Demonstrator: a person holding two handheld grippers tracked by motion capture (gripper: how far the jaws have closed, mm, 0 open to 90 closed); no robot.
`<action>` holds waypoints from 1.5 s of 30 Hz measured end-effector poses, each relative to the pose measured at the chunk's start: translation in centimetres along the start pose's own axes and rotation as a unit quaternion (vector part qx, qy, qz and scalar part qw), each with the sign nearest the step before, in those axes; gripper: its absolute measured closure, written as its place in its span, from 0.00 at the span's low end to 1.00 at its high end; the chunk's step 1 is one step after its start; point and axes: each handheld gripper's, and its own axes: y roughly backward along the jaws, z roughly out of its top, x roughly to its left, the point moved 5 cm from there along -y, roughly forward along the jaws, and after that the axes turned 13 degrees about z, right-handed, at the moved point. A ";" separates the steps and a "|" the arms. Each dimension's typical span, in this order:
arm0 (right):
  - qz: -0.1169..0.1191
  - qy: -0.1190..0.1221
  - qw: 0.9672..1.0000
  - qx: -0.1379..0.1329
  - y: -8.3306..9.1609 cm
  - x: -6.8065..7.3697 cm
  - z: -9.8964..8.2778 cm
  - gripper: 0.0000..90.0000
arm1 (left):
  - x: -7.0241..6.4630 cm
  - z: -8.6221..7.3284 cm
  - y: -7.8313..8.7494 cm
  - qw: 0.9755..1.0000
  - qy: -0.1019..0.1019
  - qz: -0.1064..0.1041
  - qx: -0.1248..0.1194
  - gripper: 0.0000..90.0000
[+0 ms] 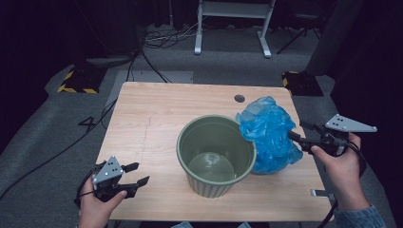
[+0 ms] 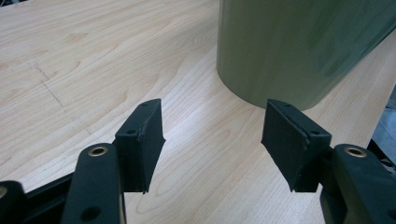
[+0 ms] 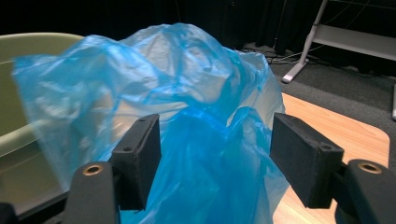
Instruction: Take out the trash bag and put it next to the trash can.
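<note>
Dark floor with cables and a white frame (image 1: pixel 235 23) lies beyond the pale wooden tabletop (image 1: pixel 157 114). A green bucket (image 1: pixel 216 154) stands near its middle, and a crumpled blue plastic bag (image 1: pixel 268 135) leans against the bucket's right rim. The right tongs (image 1: pixel 297 131) are spread around the bag's folds, seemingly without pressing. The left tongs (image 1: pixel 138 173) gape over bare wood, apart from the bucket. The bucket's wall hides the bag's lower left edge.
</note>
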 end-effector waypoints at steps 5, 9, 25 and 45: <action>-0.007 0.003 1.000 0.007 1.6 0.6 -0.7 0.37 | 0.1 -0.1 -0.2 1.000 -0.004 0.002 0.005 0.43; -0.013 0.000 1.000 0.006 2.8 0.7 -1.6 0.36 | 0.2 -0.2 -0.3 1.000 -0.010 0.006 0.011 0.42; -0.033 -0.014 0.998 0.045 5.4 -0.1 -6.5 0.34 | 0.8 -1.2 -0.7 0.999 -0.009 0.022 0.032 0.41; -0.027 -0.055 0.993 0.105 4.2 -1.9 -14.7 0.35 | 2.2 -4.2 -1.7 0.996 0.002 0.040 0.077 0.37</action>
